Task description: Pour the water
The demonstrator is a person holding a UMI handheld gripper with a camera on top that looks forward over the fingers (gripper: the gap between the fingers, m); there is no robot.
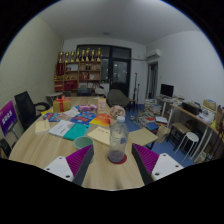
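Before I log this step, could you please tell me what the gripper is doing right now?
Gripper: open, holding nothing; a clear plastic bottle stands on the table just ahead, between its fingers, untouched.

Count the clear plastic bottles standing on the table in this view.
1: the clear bottle stands on the table just ahead of the open gripper. Clutter beyond may hide others.

Papers point(72, 127) and books are lying scattered over the round table point(40, 150). A black chair point(25, 106) is standing beside it. Shelves point(80, 68) are lining the far wall, and a desk point(192, 115) is holding a monitor point(166, 90).
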